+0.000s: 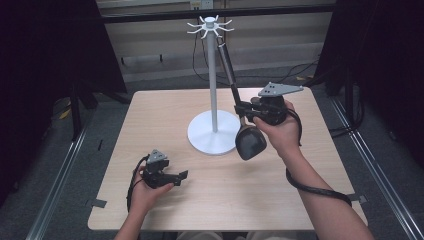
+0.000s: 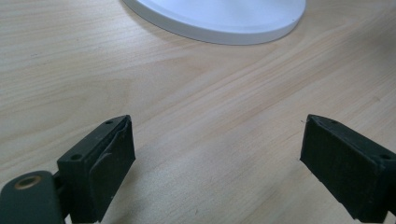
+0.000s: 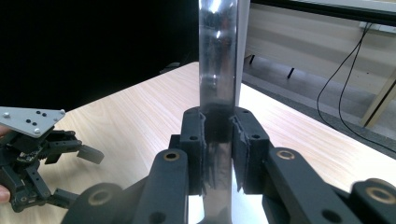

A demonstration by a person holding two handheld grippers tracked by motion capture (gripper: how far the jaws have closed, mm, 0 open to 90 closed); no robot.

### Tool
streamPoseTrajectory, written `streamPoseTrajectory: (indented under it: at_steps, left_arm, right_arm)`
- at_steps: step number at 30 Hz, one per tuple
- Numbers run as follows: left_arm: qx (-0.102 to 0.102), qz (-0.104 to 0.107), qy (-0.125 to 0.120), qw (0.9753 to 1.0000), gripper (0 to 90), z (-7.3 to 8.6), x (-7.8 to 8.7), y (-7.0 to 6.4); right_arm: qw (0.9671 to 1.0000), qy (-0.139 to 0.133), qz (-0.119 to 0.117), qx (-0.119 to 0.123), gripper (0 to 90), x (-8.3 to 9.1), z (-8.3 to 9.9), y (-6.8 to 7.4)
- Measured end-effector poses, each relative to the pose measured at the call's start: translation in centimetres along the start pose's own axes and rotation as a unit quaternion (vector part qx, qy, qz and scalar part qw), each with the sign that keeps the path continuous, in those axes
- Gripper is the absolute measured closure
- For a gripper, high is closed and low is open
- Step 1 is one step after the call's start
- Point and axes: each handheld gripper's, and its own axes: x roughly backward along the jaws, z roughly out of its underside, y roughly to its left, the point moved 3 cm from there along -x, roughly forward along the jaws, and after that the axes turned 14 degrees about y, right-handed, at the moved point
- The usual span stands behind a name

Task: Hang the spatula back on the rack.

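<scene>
Right claw (image 1: pixel 243 111) is clamped on the handle of a long black utensil (image 1: pixel 250 141); in the right gripper view both jaws press flat on the dark shaft (image 3: pixel 217 126), no gap either side. The broad black head looks like a ladle or spoon, but the exact kind is not readable.

Long axis: steeply tilted. Head low, hanging just above the bench (image 1: pixel 150 110) beside the round base of the white stand (image 1: pixel 214 131). Handle end high, leaning up and left to the ring of hooks at the top of the pole (image 1: pixel 210 25). Whether the handle end is on a hook or just beside one cannot be told.

Left claw (image 1: pixel 176 176) sits wide apart and empty, low over the bench near the front-left, jaws aimed at the stand's base (image 2: pixel 219 21). It is well apart from the utensil.

Judgement: the right hand is the nearer, and the working one. The coming move turns on the small offset between handle end and hook, along the utensil's axis.
</scene>
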Motion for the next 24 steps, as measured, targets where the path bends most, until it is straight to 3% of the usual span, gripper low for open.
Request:
streamPoseTrajectory:
  at_steps: [24]
  left_arm:
    - [-0.002,0.008,-0.001,1.0000,9.8,-0.1,-0.1,-0.2]
  right_arm:
    - [1.0000,0.000,-0.005,-0.001,76.2,-2.3,-0.6,0.6]
